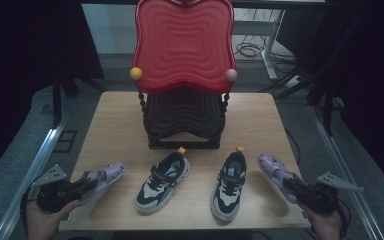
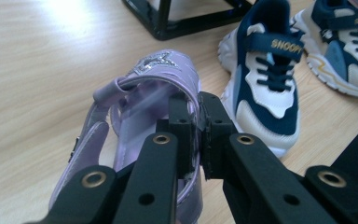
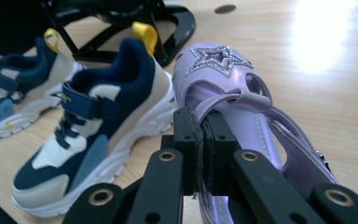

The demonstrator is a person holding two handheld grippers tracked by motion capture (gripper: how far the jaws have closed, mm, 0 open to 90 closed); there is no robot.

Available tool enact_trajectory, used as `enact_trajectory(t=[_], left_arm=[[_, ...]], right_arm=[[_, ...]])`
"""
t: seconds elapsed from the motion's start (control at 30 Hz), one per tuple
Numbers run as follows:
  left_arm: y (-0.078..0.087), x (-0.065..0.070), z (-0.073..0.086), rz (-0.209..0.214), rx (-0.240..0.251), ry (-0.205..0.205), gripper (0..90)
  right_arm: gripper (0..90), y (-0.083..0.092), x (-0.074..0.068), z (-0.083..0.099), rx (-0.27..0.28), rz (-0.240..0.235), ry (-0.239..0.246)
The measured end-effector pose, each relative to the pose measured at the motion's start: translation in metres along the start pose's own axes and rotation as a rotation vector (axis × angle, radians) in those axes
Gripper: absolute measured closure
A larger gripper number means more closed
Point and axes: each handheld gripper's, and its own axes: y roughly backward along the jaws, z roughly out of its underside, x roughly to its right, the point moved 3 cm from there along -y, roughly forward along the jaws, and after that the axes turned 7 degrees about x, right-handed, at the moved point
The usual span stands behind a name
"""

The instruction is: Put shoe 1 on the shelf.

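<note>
Two tongs each clamp one purple sandal.

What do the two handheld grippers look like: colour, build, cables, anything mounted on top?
Both the left gripper and the right gripper are matte black, each with two flat jaw arms studded with brass-ringed rivet holes and ending in square black pads. Each carries a grey three-cornered plate on top, and a black cable trails from each. No sleeves show at the hands.
</note>
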Motion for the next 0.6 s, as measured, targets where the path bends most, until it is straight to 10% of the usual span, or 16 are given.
enact_trajectory(t=[0.6], left_arm=[[-0.017, 0.012, -0.037, 0.046, 0.066, -0.04, 84.8]], right_arm=[[85.4, -0.011, -0.022, -0.021, 0.047, -0.049, 0.027]])
